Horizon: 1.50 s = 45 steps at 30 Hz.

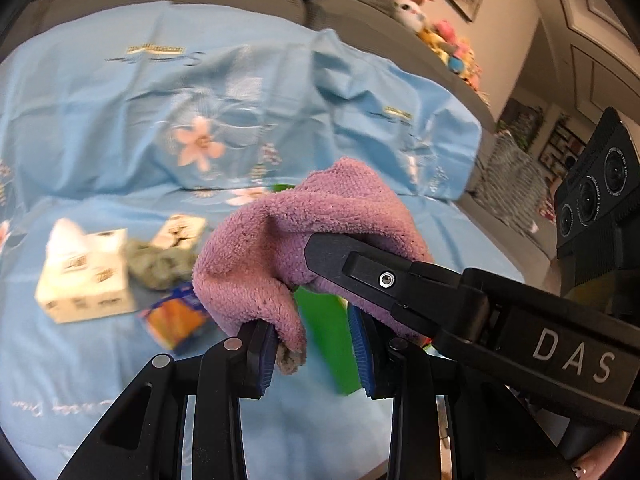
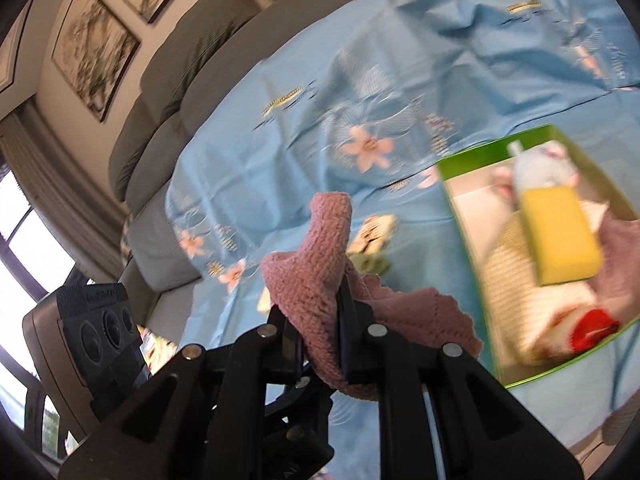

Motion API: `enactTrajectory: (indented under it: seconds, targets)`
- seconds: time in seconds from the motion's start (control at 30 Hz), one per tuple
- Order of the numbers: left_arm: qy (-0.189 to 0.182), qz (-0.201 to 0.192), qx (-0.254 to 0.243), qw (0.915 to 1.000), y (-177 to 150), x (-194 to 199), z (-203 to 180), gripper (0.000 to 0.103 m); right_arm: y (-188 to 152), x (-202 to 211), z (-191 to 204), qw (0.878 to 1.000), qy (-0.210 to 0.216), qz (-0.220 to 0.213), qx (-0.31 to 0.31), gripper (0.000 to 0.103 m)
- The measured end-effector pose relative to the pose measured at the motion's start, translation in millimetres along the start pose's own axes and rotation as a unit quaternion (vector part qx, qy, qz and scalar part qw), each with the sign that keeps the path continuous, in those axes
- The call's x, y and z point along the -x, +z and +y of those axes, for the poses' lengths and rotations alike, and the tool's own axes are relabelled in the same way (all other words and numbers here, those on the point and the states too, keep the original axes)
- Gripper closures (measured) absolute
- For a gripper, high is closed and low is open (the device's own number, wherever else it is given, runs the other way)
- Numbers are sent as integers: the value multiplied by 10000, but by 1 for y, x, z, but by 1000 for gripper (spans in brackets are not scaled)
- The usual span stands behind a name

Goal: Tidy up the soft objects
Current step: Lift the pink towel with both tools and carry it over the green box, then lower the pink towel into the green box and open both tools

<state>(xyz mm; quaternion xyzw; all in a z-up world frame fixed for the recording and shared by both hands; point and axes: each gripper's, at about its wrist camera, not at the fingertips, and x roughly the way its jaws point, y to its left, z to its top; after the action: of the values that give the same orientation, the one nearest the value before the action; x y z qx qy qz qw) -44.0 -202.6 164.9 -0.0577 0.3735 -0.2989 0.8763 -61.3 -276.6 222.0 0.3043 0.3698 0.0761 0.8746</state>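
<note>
A purple fluffy cloth (image 1: 288, 232) hangs in the air over the blue floral sheet. My right gripper (image 2: 320, 344) is shut on the purple cloth (image 2: 320, 276); its finger also crosses the left wrist view (image 1: 360, 264). My left gripper (image 1: 316, 344) is open just below the cloth, whose lower tip hangs between its blue pads. A green box (image 2: 472, 236) at the right holds a yellow sponge (image 2: 560, 236), a plush toy (image 2: 536, 168) and other soft items. In the left wrist view the green box (image 1: 324, 332) shows behind the cloth.
On the sheet (image 1: 120, 120) lie a white tissue box (image 1: 86, 276), a grey-green crumpled cloth (image 1: 160, 264), an orange-and-blue packet (image 1: 176, 320) and a small white box (image 1: 180, 232). Plush toys (image 1: 440, 36) sit on the grey sofa back. The other gripper's camera block (image 1: 592, 200) is at the right.
</note>
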Motion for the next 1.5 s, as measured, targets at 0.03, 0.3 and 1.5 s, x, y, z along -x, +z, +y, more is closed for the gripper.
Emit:
enactTrajectory:
  seconds: [0.03, 0.3, 1.5]
  targets:
    - [-28, 17, -44, 10000, 1, -5, -6, 71, 3, 4, -7, 10000, -52, -52, -40, 88]
    - [-317, 244, -317, 9987, 12, -46, -41, 71, 21, 29, -65, 9979, -367, -346, -416, 88]
    - [-45, 1160, -615, 9913, 11, -134, -68, 71, 31, 8, -176, 9753, -1307, 25, -1782, 85]
